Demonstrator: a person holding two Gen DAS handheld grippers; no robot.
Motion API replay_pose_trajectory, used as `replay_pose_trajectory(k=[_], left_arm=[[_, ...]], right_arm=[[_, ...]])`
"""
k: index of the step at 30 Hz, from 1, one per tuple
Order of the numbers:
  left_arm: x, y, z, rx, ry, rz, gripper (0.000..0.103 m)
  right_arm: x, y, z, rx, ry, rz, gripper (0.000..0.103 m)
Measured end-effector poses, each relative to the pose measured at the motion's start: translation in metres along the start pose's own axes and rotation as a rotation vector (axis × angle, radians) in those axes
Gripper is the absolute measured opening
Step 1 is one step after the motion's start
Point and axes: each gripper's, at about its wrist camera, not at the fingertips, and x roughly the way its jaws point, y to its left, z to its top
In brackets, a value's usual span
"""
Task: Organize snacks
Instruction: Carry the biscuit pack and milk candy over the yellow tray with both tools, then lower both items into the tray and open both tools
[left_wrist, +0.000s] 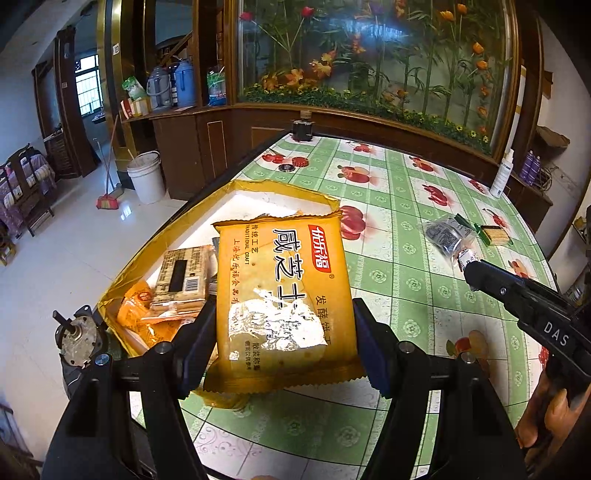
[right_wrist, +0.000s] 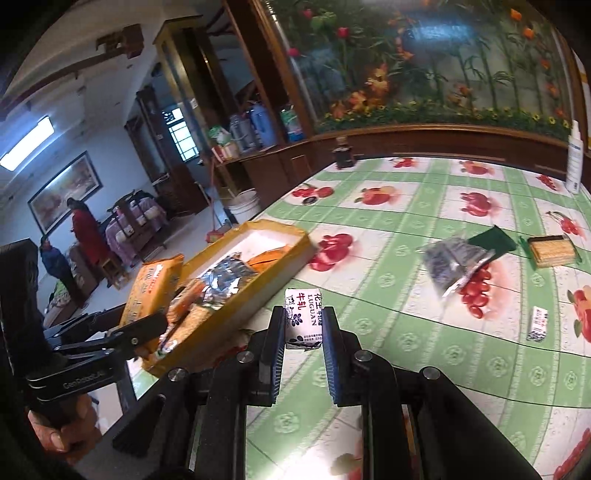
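Note:
My left gripper (left_wrist: 284, 343) is shut on a yellow cracker packet (left_wrist: 284, 295) and holds it above the near end of a yellow-rimmed white box (left_wrist: 258, 186) that holds several snack packs (left_wrist: 181, 275). My right gripper (right_wrist: 303, 332) is shut on a small white nougat candy (right_wrist: 303, 317), held above the table just right of the box (right_wrist: 295, 254). The left gripper with its yellow packet (right_wrist: 151, 291) shows at the left of the right wrist view. The right gripper (left_wrist: 469, 262) shows at the right of the left wrist view.
On the green fruit-patterned tablecloth (right_wrist: 406, 332) lie a clear bag of dark snacks (right_wrist: 454, 262), a green pack of crackers (right_wrist: 550, 251) and a small white candy (right_wrist: 537, 325). A white bottle (right_wrist: 574, 158) and a dark jar (right_wrist: 343, 155) stand at the far edge.

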Motion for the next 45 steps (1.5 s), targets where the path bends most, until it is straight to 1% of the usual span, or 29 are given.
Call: replay_pose_trajectory(k=[15, 21, 26, 35, 39, 45], left_arm=[[0.006, 0.035, -0.003, -0.051, 0.013, 0.044, 0.069], [0.01, 0.053, -0.002, -0.078, 0.018, 0.064, 0.069], [0.021, 0.066, 0.0, -0.105, 0.044, 0.065, 0.069], [0.035, 0.08, 0.008, -0.138, 0.077, 0.059, 0.069], [0.043, 0.083, 0.014, -0.145, 0.078, 0.077, 0.069], [0.06, 0.087, 0.019, -0.152, 0.102, 0.113, 0.069]], right_arm=[[0.037, 0.055, 0.004, -0.095, 0.063, 0.085, 0.019], [0.058, 0.076, 0.009, -0.133, 0.086, 0.117, 0.019], [0.082, 0.09, 0.018, -0.159, 0.109, 0.14, 0.019], [0.125, 0.103, 0.037, -0.182, 0.145, 0.143, 0.019], [0.143, 0.107, 0.042, -0.188, 0.16, 0.138, 0.019], [0.168, 0.102, 0.048, -0.172, 0.19, 0.123, 0.019]])
